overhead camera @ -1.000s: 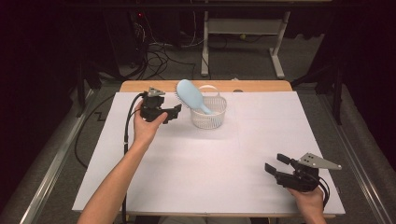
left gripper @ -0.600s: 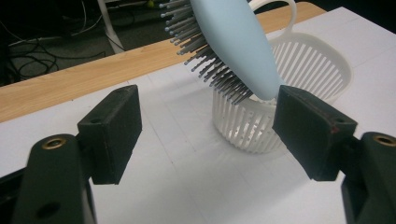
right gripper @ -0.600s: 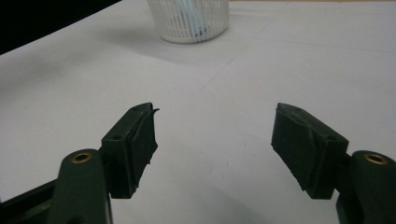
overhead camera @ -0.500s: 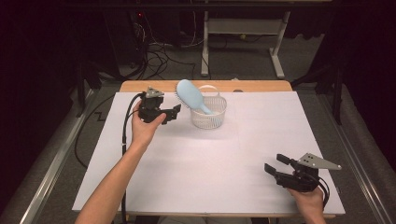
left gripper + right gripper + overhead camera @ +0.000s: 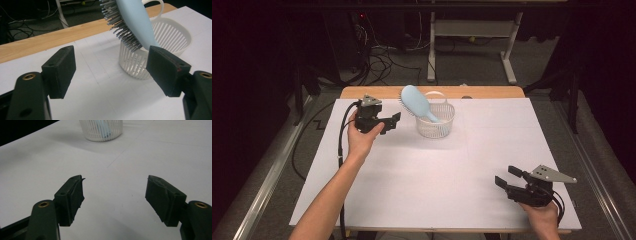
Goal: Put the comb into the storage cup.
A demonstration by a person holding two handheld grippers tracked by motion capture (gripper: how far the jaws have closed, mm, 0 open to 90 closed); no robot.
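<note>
- Hairbrush (image 5: 417,102) stands handle-down in the basket (image 5: 435,121) near the desk's far edge.
- Left gripper (image 5: 393,121) spread, empty, just beside it; back away level, avoiding the bristles.
- Right gripper (image 5: 508,176) spread, empty, near corner.

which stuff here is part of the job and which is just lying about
In the job: hairbrush, leaning handle-down in the basket; left claw, open beside them.

Just about: right claw, open and idle near the table corner; cables and desk frame behind.
</note>
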